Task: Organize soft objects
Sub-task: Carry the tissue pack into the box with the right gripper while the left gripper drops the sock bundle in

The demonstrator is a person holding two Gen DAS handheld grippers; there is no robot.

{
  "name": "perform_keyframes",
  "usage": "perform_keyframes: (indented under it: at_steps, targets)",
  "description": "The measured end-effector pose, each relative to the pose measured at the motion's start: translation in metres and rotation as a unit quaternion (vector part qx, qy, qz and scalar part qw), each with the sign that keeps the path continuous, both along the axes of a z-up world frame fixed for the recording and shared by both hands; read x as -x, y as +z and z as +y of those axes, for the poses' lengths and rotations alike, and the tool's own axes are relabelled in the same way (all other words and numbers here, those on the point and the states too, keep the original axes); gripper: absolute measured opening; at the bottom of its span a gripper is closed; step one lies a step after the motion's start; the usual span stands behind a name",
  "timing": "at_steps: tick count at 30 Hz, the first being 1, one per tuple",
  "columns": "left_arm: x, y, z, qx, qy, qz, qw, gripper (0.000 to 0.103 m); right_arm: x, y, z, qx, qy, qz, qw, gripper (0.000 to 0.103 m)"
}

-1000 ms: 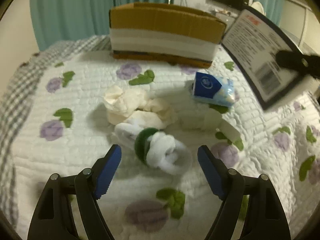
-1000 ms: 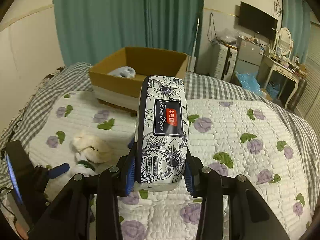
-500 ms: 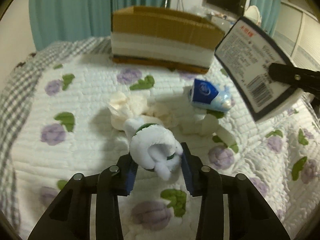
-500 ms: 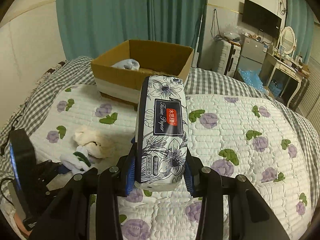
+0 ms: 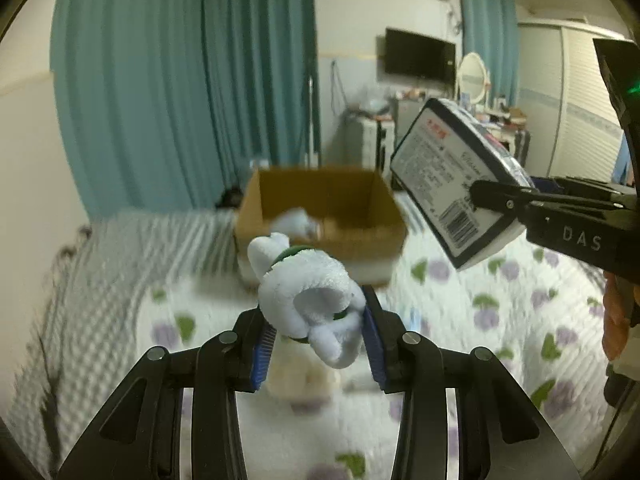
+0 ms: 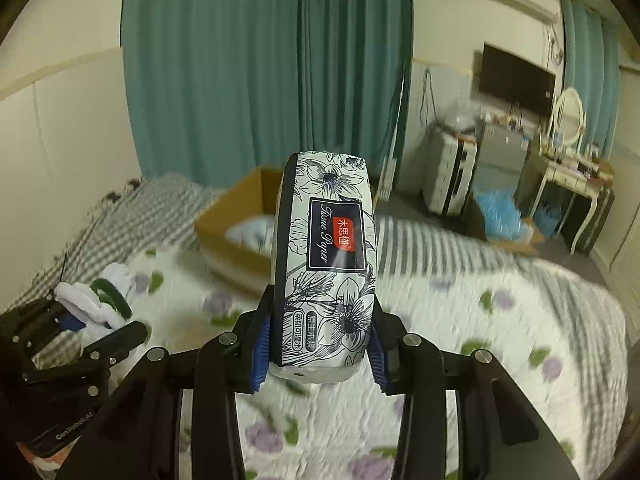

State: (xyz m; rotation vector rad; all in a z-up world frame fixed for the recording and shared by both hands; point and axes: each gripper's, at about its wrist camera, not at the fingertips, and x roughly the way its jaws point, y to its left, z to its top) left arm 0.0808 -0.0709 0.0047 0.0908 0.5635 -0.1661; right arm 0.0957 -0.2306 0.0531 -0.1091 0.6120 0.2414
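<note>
My left gripper (image 5: 316,344) is shut on a white plush toy with a green band (image 5: 308,296) and holds it lifted above the bed. The toy also shows at the left of the right wrist view (image 6: 100,300). My right gripper (image 6: 318,354) is shut on a floral tissue pack (image 6: 326,256), held upright in the air; the pack also shows in the left wrist view (image 5: 456,184). An open cardboard box (image 5: 320,216) stands on the bed ahead with a pale soft item inside (image 5: 294,222). The box is partly hidden behind the pack in the right wrist view (image 6: 236,232).
A cream soft item (image 5: 300,380) lies on the quilt below the left gripper. The bed has a white flowered quilt (image 6: 480,320) over a grey checked sheet (image 5: 100,264). Teal curtains (image 5: 180,80), a TV (image 6: 516,76) and a dresser (image 6: 568,168) stand beyond.
My left gripper closed on the plush toy and lifted it off the quilt, tilting up toward the box. My right gripper kept hold of the tissue pack and moved nearer the box.
</note>
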Motion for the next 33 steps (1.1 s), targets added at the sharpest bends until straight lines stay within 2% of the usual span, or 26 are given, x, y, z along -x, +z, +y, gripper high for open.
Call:
perform_keyframes:
  at_steps: [5,11,17,19,21,23,26,28,29,33]
  targets:
    - [-0.047,0.025,-0.01,0.001,-0.01,-0.018,0.9998,0.038,-0.029,0.033,-0.003,0.009,-0.004,-0.032,0.999,0.04]
    - [-0.117,0.024,-0.023,-0.022,-0.013,-0.018,0.9995,0.039,-0.089,0.042,0.003,0.002,-0.007,-0.039,0.999,0.04]
    - [-0.181,0.0,-0.026,-0.03,-0.009,0.009,0.9995,0.04,-0.152,0.017,0.006,-0.025,-0.009,-0.027,0.999,0.04]
    - [-0.199,-0.014,-0.027,-0.038,-0.011,0.014,0.9991,0.044,-0.173,0.003,0.005,-0.045,-0.006,-0.008,0.999,0.04]
    - [-0.209,-0.025,-0.025,-0.042,-0.008,0.013,0.999,0.047,-0.187,-0.012,0.007,-0.043,-0.005,0.005,0.999,0.04]
    - [-0.217,-0.036,-0.023,-0.05,0.0,0.013,0.9986,0.055,-0.201,-0.027,0.011,-0.042,-0.001,0.022,0.999,0.04]
    - [-0.224,-0.045,-0.023,-0.065,0.015,0.018,0.9976,0.055,-0.21,-0.044,0.011,-0.05,0.005,0.04,0.998,0.044]
    - [-0.224,-0.044,-0.02,-0.073,0.018,0.017,0.997,0.055,-0.212,-0.048,0.011,-0.05,0.003,0.041,0.998,0.061]
    - [-0.223,-0.042,-0.018,-0.078,0.022,0.013,0.9967,0.055,-0.21,-0.047,0.009,-0.052,-0.004,0.035,0.998,0.075]
    - [-0.205,-0.023,-0.012,-0.08,0.024,-0.002,0.9965,0.055,-0.198,-0.034,0.001,-0.069,-0.009,0.021,0.997,0.076]
